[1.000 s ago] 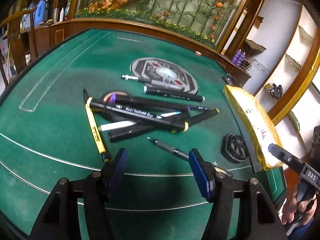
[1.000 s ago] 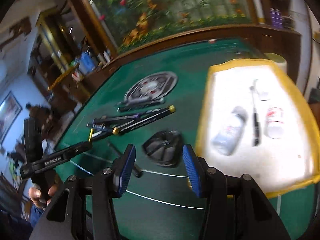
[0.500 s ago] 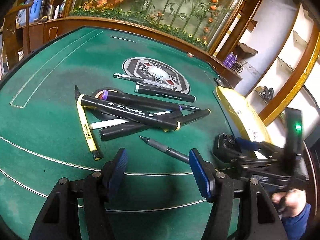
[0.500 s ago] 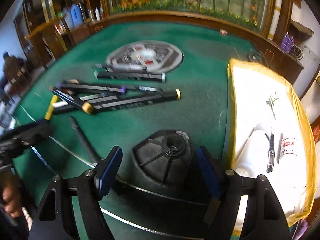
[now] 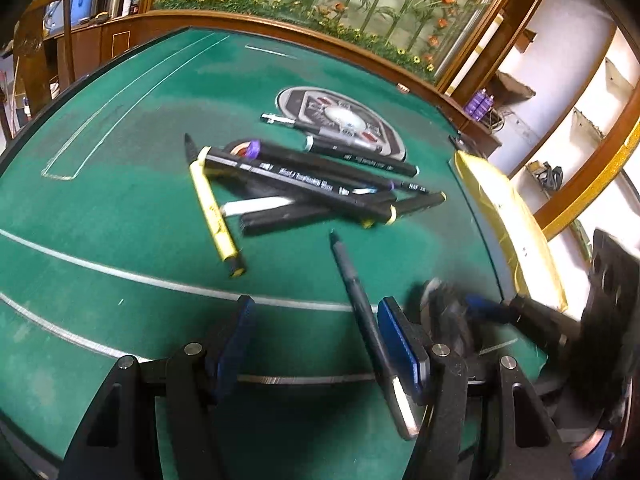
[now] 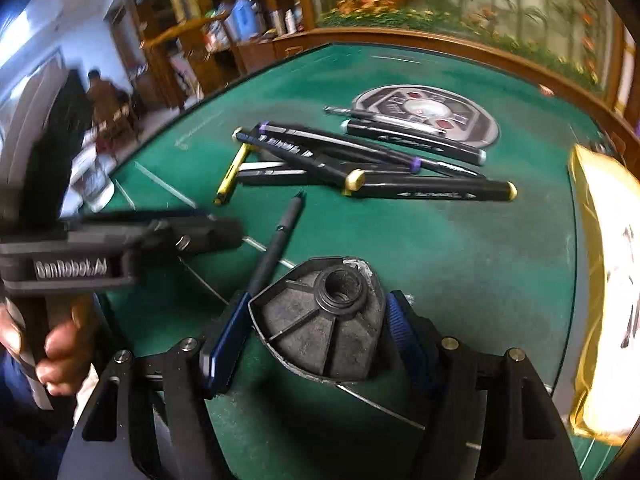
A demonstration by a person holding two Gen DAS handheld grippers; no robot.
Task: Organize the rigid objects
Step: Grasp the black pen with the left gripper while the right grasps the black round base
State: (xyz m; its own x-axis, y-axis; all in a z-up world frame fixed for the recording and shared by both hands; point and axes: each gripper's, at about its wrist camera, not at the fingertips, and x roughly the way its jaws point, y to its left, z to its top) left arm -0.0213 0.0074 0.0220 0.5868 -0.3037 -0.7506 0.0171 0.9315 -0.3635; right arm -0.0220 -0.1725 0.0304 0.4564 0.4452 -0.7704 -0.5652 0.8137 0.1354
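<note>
Black ribbed base [image 6: 324,324] (lower edge hidden) between jaws

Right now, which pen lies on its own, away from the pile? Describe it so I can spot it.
Start at the green table, with the heap of black markers in the middle. Nearer than that heap lies one slim dark grey pen, its rear end beside the left tool. Unlike the thick markers, it is thin and has no coloured bands.

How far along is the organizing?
Early. Done: nothing visibly sorted; the marker pile lies crossed on the green table. In hand: the right gripper straddles the black ribbed base, contact unclear. The left gripper is open, empty, beside the grey pen. Left: all pens.
</note>
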